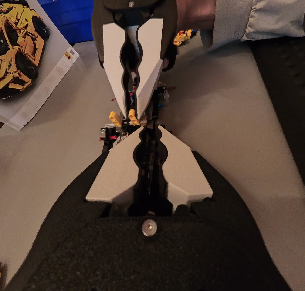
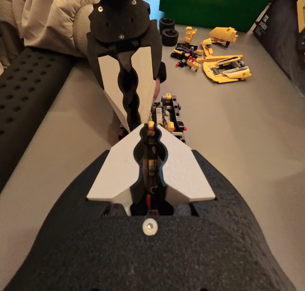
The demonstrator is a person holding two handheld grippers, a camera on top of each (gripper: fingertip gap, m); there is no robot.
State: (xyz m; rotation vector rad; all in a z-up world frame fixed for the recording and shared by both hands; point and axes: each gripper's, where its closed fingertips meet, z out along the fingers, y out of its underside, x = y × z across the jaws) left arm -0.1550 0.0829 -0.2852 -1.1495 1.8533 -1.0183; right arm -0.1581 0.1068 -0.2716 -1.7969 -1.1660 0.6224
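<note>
A black building-brick chassis [image 1: 107,134] with grey, red and yellow parts lies on the grey table; it also shows in the right wrist view [image 2: 176,111]. The two grippers face each other over it, tips almost touching. My left gripper [image 1: 150,127] is shut on a black beam of the chassis; from the other side it [image 2: 137,126] comes down at a slant. My right gripper [image 2: 151,125] is shut on a small yellow connector [image 2: 151,124] standing on the chassis, and the left wrist view shows that gripper [image 1: 132,118] pinching the connector [image 1: 132,116]. A second yellow connector [image 1: 114,118] stands beside it.
A box picturing a yellow car [image 1: 24,52] and a blue bin [image 1: 71,19] sit at the left. Yellow body panels [image 2: 226,68], two black tyres [image 2: 169,30], a green bin [image 2: 206,6] and a dark box [image 2: 280,44] lie beyond. A black perforated mat [image 2: 24,93] borders the table. Left and right tips are no more than a few centimetres apart. The yellow car [image 1: 24,52] is about 30 cm from both grippers' fingertips.
</note>
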